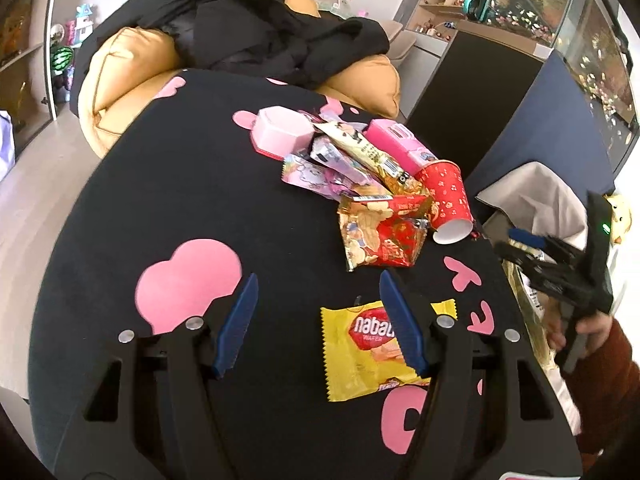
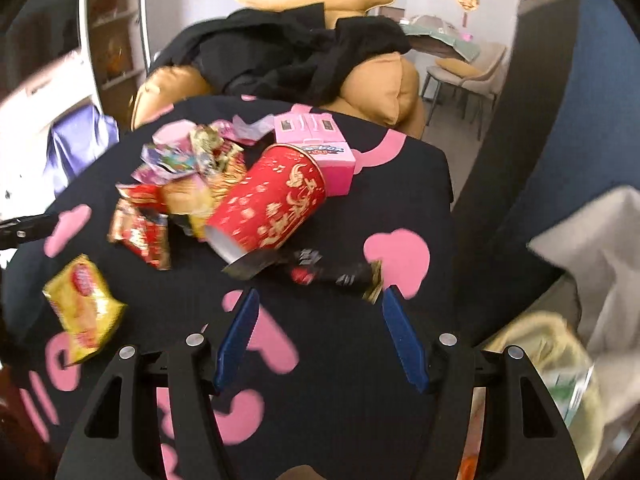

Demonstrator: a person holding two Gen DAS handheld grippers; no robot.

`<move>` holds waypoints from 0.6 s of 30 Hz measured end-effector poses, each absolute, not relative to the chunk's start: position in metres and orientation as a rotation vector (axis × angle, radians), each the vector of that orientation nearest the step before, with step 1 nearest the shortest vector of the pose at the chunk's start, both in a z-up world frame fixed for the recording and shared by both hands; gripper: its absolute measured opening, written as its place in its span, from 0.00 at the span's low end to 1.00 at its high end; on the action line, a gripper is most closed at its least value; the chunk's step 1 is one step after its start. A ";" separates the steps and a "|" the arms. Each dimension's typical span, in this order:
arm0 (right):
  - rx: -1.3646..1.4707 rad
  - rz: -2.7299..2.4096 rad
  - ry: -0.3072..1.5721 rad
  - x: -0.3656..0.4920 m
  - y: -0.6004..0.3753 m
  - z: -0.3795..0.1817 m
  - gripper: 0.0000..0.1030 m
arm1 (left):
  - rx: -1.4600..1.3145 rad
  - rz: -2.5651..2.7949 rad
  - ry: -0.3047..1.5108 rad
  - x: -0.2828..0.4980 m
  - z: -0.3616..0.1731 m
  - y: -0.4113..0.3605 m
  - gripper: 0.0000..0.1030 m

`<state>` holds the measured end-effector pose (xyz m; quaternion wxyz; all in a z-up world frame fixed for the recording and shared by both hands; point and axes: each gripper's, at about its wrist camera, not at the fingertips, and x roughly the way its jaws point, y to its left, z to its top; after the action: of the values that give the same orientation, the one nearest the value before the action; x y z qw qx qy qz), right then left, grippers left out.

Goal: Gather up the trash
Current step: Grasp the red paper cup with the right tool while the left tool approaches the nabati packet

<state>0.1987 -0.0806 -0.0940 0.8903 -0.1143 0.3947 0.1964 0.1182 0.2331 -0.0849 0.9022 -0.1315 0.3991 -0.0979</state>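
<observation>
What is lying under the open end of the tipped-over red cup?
A dark wrapper runs from under the rim of the red cup across the black tablecloth. How far it reaches beneath the cup is hidden.

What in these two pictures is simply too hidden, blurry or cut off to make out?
- Yellow wafer packet, left wrist view: the left claw covers the end of its brand name.
- Trash bag, right wrist view: motion blur and the picture's edge hide its contents.
- Wrapper pile, right wrist view: too blurred to read.
- Red paper cup, both views: its inside faces away.
</observation>
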 end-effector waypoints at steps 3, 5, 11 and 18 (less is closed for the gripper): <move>-0.314 0.477 0.810 0.214 -0.074 -0.102 0.59 | -0.267 -0.219 0.846 0.124 -0.089 0.226 0.58; -0.374 0.500 0.800 0.223 -0.069 -0.108 0.59 | -0.260 -0.227 0.854 0.127 -0.091 0.222 0.58; -0.350 0.588 0.881 0.235 -0.066 -0.124 0.59 | -0.274 -0.250 0.864 0.135 -0.091 0.216 0.58; 0.031 0.768 1.006 0.214 -0.088 -0.116 0.59 | -0.279 -0.269 0.864 0.132 -0.089 0.210 0.58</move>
<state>0.2140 -0.0883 -0.1161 0.8061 0.0145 0.4703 0.3588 0.1323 0.2102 -0.0893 0.8899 -0.1343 0.4162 -0.1297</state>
